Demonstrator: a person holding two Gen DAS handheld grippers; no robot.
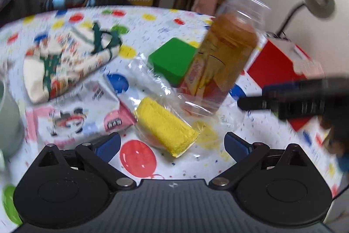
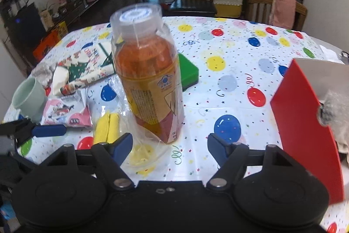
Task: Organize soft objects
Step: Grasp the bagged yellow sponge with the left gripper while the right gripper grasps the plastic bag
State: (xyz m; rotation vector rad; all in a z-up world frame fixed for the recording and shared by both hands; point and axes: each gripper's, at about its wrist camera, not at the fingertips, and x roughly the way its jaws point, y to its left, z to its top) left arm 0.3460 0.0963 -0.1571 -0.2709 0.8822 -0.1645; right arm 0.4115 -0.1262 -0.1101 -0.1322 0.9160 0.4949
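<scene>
A folded yellow cloth [image 1: 165, 123] in a clear plastic wrapper lies on the balloon-print tablecloth. My left gripper [image 1: 172, 144] is open, and the cloth's near end lies just ahead of its fingertips. An amber drink bottle [image 2: 148, 80] in loose clear plastic stands upright beyond the cloth [image 2: 106, 128]. My right gripper [image 2: 170, 147] is open just in front of the bottle's base, its pads clear of it. A finger of the right gripper [image 1: 272, 99] reaches in from the right in the left wrist view, beside the bottle [image 1: 222, 62].
A green block [image 1: 172, 60] sits behind the bottle. An open red box [image 2: 305, 123] holding something grey and fluffy [image 2: 333, 108] stands at the right. A printed fabric bag [image 1: 65, 64], a pink snack packet [image 1: 87, 115] and a mint cup [image 2: 28, 97] lie left. Chairs stand behind the table.
</scene>
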